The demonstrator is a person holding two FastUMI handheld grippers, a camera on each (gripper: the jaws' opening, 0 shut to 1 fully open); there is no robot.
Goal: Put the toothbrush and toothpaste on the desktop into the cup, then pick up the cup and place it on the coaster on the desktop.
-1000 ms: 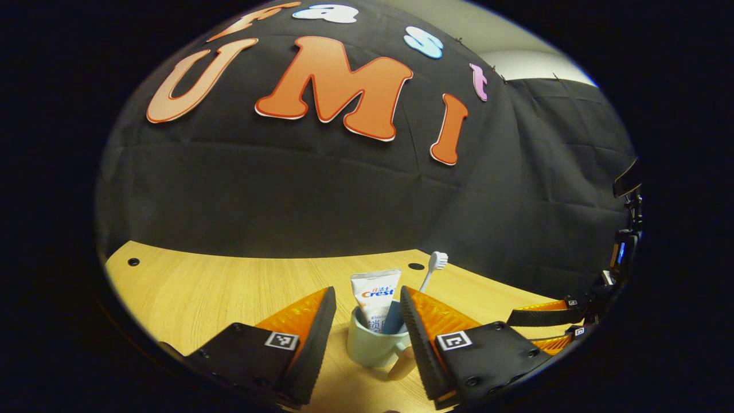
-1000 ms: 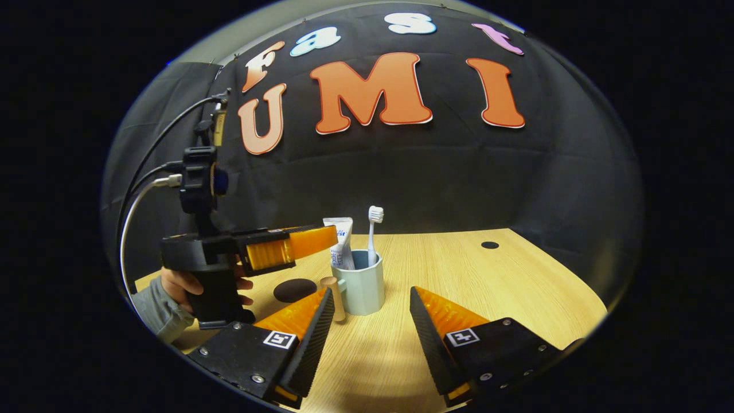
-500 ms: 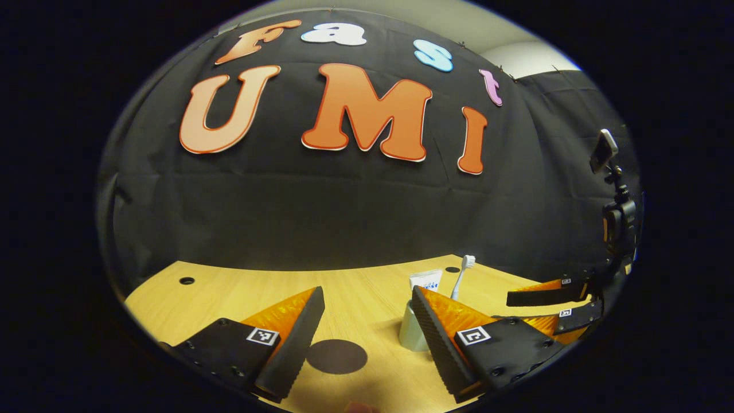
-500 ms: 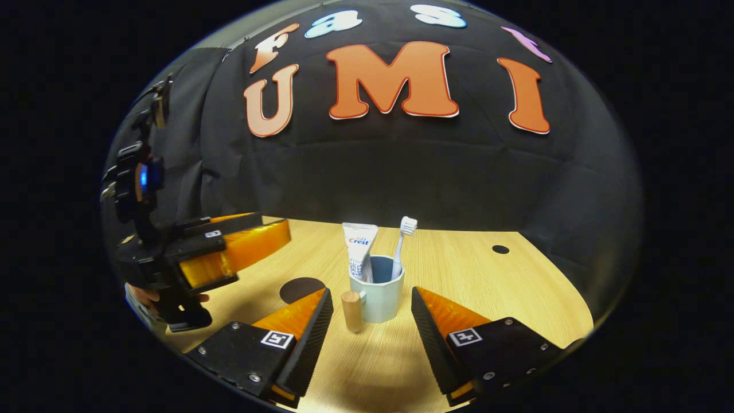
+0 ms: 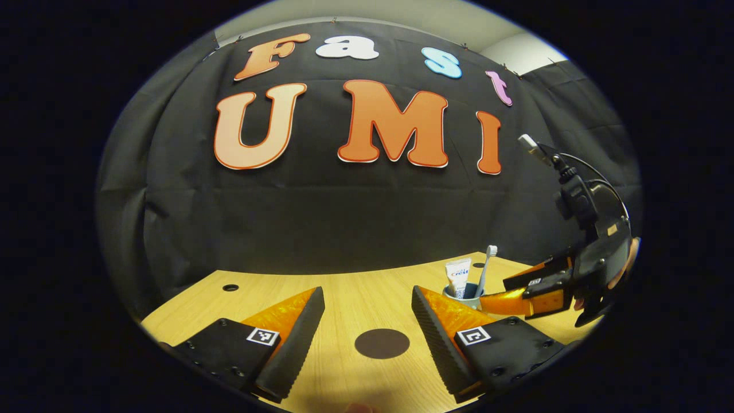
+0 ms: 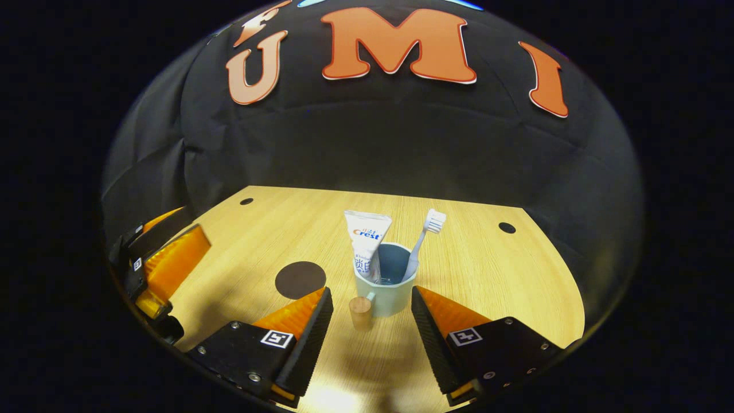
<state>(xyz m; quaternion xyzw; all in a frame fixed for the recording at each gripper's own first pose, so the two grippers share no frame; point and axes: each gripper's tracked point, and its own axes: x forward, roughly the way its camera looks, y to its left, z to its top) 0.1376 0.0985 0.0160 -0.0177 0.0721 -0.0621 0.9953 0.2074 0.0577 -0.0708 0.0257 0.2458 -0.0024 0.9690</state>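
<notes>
A pale blue-green cup with a wooden handle stands on the wooden desktop, holding a white toothpaste tube and a white toothbrush, both upright and leaning. My right gripper is open, tilted down over the cup, its fingers either side of the cup's near part without touching it. A dark round coaster lies to the cup's left. In the left gripper view, my left gripper is open and holds nothing, with the coaster lying just ahead of its fingers. The cup stands to its right, by the right gripper.
Small dark holes mark the desktop near its far corners. The black cloth wall stands close behind the desk. The left gripper sits at the left edge of the right gripper view, back from the cup.
My left gripper drew back to the left, away from the cup, and now faces the coaster. My right gripper moved forward and tilted down over the cup.
</notes>
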